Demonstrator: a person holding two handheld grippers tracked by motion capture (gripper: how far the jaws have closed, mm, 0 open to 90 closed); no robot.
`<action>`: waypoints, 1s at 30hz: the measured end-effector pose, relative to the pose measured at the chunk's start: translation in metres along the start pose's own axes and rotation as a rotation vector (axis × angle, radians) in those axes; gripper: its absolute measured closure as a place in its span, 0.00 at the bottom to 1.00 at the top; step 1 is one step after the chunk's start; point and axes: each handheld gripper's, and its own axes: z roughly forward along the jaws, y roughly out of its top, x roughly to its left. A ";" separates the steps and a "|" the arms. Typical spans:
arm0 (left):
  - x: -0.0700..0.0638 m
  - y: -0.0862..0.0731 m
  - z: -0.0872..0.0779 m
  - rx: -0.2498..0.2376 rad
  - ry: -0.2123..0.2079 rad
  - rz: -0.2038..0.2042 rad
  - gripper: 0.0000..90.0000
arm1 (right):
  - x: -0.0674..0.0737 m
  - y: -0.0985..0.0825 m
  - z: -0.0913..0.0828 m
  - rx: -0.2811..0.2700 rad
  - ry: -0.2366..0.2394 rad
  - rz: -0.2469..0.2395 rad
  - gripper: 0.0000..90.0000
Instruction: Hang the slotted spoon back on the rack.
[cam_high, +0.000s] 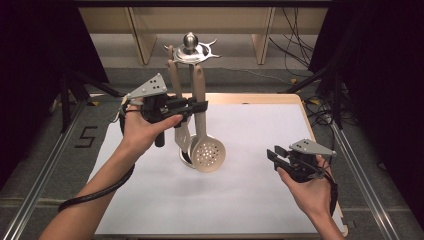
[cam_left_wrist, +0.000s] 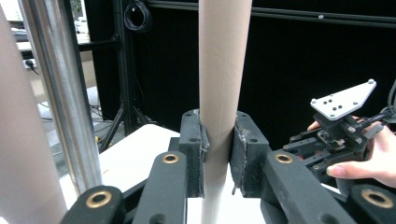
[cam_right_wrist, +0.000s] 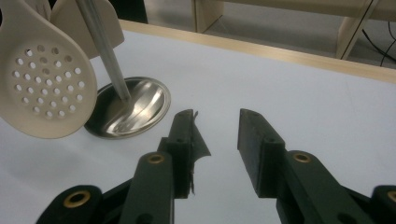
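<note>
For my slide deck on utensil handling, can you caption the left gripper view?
Left tool clamps the beige skimmer handle beside the steel stand pole.

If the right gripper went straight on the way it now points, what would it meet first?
Probably nothing soon: ahead of the right gripper lies bare white table cover, then the wooden table edge. The rack's steel base sits left of that line.

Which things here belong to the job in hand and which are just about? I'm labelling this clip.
In the job:
- left gripper, shut on the skimmer handle
- perforated skimmer
- utensil stand

Just about:
- right gripper, open, holding nothing
- second hanging utensil
- wooden shelving
- floor cables
</note>
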 end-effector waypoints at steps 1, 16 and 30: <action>0.000 0.000 0.000 -0.004 -0.005 -0.006 0.84 | -0.002 0.000 -0.001 0.008 -0.015 -0.026 0.75; 0.008 -0.003 -0.004 -0.032 -0.010 -0.071 0.84 | 0.000 0.000 0.000 0.004 -0.005 -0.007 0.75; 0.015 -0.009 -0.005 -0.063 0.034 -0.131 0.80 | -0.003 -0.001 0.001 0.005 -0.008 -0.044 0.75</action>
